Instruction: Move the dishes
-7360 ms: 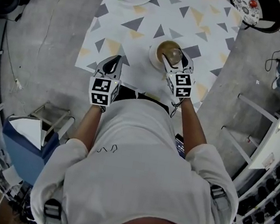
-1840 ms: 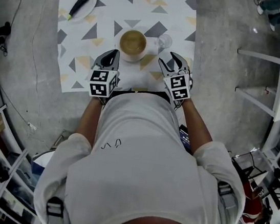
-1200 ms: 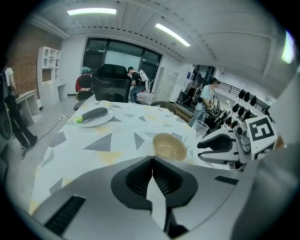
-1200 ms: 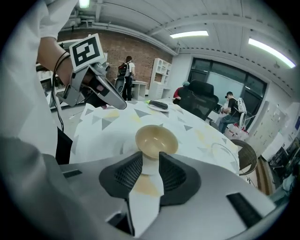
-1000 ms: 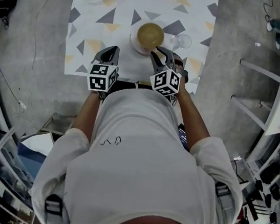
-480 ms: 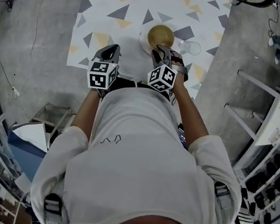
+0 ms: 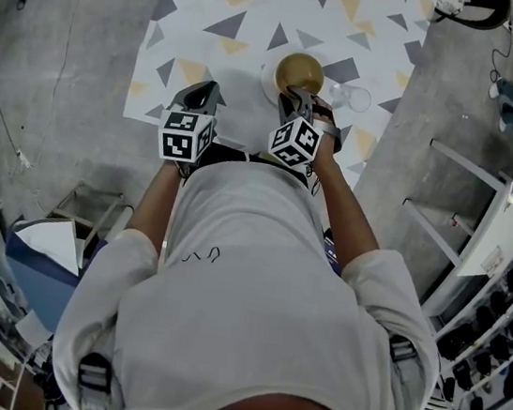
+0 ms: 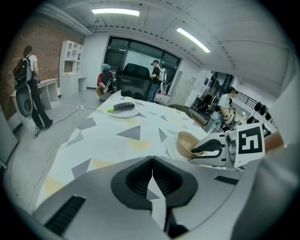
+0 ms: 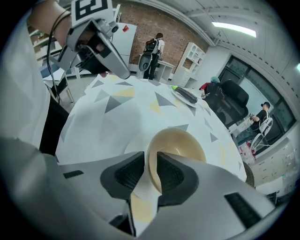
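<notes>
Right gripper (image 9: pixel 151 161) has just been closing and now pinches the bowl (image 9: pixel 180 143) by its near rim, bowl dead ahead. Left gripper (image 8: pixel 151 176) is closed, empty, farther off.

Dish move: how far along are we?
Early. Done: nothing visibly; every dish sits on the table. In hand: the right gripper straddles the bowl rim, its jaws have just been closing on it; the bowl sits on its white plate. Left gripper shut, empty. Left: lift the bowl, then likely the plate, glass and far plate with the dark vegetable.
</notes>
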